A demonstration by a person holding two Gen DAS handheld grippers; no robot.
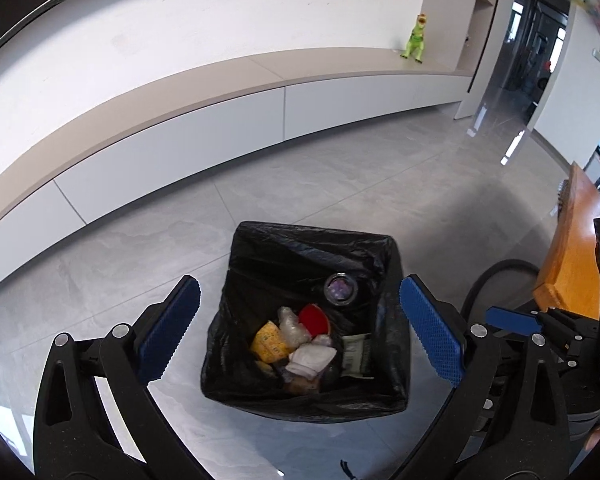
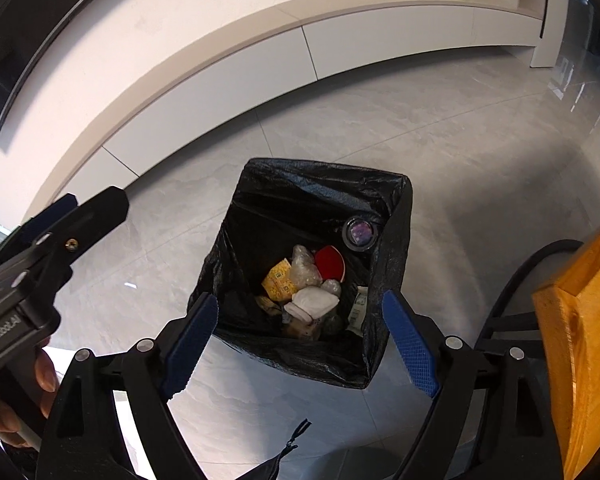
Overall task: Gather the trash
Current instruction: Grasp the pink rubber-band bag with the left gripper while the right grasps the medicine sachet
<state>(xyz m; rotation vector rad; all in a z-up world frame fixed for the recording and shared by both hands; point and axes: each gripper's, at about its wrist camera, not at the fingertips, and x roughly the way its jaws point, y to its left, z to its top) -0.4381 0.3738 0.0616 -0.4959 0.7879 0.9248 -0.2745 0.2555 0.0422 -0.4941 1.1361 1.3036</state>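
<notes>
A bin lined with a black bag [image 1: 312, 236] stands on the grey floor, open at the top. Inside lie a yellow packet [image 1: 269, 342], a red lid [image 1: 314, 318], crumpled white tissue [image 1: 312, 358], clear plastic and a round jar [image 1: 341, 290]. My left gripper [image 1: 300, 282] hovers above the bin, open, with nothing between its blue pads. In the right wrist view my right gripper [image 2: 300, 298] is also open and bare over the same bag [image 2: 324, 170] and the yellow packet [image 2: 278, 280]. The two grippers hang side by side.
A long low white cabinet [image 1: 180, 136] with a beige top runs along the wall, a green toy dinosaur [image 1: 414, 38] on it. An orange wooden tabletop [image 2: 580, 320] and a black hose [image 1: 496, 270] sit close on the right. A person's hand [image 2: 40, 376] holds the left gripper.
</notes>
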